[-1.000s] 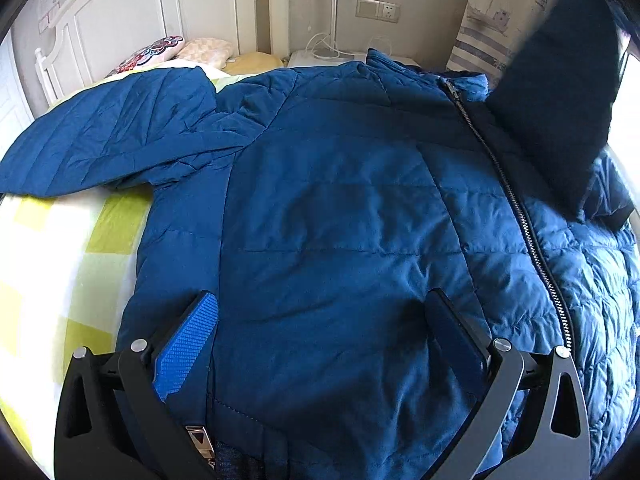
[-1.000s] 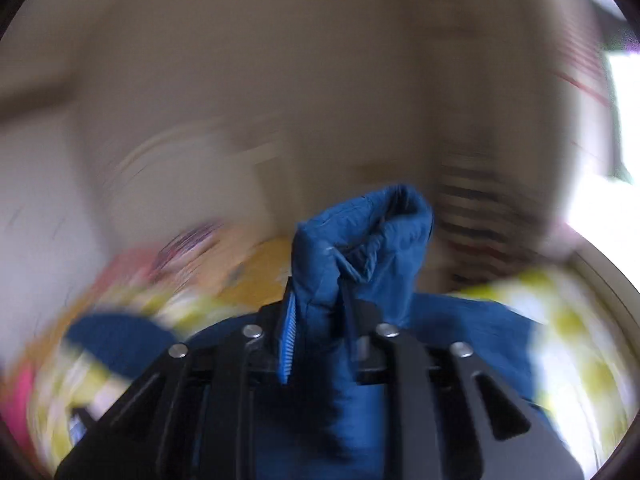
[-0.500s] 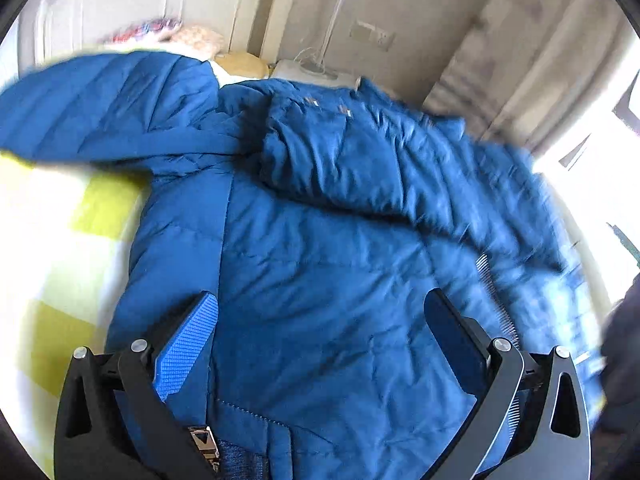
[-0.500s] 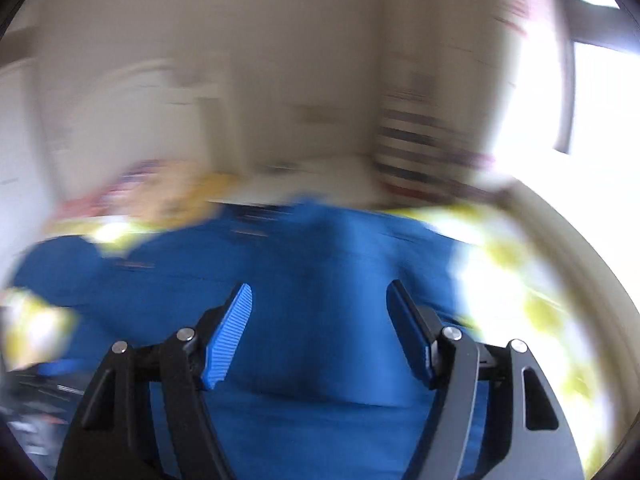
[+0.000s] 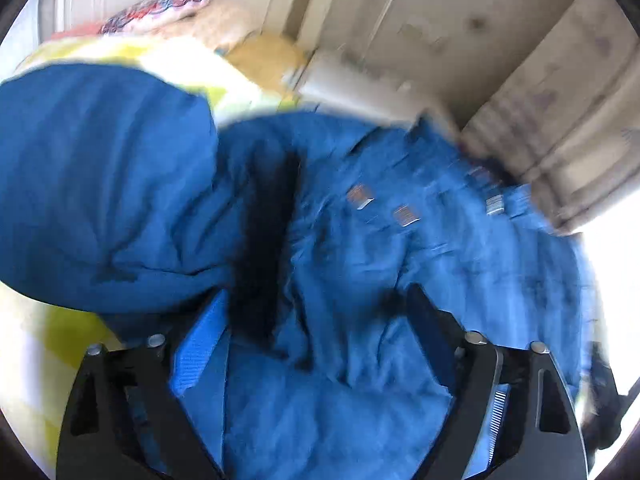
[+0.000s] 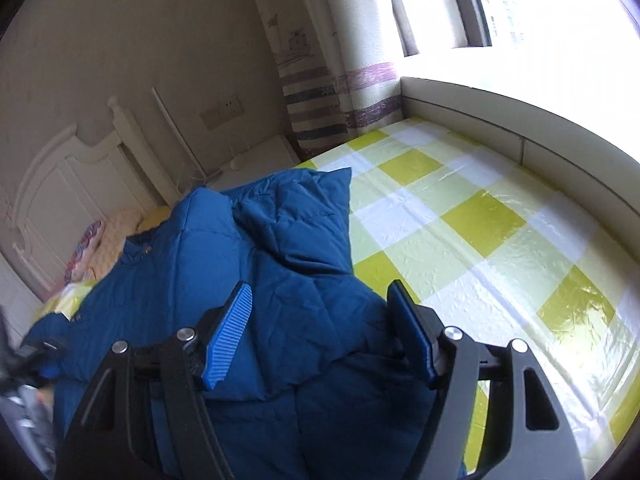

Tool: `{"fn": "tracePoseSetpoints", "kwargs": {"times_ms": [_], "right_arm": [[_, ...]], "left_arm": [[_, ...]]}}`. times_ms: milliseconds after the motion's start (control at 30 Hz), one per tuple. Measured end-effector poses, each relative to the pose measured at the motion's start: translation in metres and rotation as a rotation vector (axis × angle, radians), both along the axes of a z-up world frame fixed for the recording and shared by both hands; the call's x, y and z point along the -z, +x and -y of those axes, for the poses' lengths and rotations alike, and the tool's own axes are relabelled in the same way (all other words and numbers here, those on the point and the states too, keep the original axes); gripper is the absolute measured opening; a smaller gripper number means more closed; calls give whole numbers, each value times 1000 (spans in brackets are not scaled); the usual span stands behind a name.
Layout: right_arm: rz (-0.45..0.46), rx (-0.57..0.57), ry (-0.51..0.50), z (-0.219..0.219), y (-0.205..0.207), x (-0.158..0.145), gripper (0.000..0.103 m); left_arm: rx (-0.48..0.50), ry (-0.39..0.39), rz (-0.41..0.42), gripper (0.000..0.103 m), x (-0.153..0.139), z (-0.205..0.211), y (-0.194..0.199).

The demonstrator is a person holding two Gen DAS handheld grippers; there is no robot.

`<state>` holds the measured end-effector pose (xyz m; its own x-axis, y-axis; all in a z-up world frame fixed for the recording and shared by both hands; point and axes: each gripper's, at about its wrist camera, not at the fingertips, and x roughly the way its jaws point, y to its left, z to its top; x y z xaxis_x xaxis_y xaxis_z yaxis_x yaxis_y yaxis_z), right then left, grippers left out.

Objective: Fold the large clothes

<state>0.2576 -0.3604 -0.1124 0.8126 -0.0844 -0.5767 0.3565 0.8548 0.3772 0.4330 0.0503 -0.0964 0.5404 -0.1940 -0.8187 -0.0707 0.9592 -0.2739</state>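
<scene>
Blue padded jacket [image 6: 256, 280] spread on yellow-checked bedsheet [image 6: 480, 220], 1 sleeve [image 5: 100, 184] out to the side. Left gripper [image 5: 316, 328] above jacket, fingers wide apart, gripping nothing. Right gripper [image 6: 320, 320] likewise parted over jacket's bedsheet-side edge.

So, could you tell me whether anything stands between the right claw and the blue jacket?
Nothing visible does. The right claw is open directly over the blue jacket, with only bare fabric between its fingers. The checked bedsheet beside it is bare.
</scene>
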Motion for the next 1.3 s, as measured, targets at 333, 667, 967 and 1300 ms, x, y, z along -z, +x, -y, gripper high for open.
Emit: {"fn": "tracePoseSetpoints", "kwargs": {"times_ms": [333,667,967,1300], "right_arm": [[5,25,59,4,5,1,70],[0,38,47,4,6,0,70],[7,13,-49,-13,12,-8,68],[-62,-70,-332,-63,48,-36,69]], "left_arm": [[-44,2,233,15,-69,-14,-85],[-158,188,167,74,-50,-33,-85],[38,237,265,91,-37,12,-63],[121,242,125,99,2,23,-43]]}}
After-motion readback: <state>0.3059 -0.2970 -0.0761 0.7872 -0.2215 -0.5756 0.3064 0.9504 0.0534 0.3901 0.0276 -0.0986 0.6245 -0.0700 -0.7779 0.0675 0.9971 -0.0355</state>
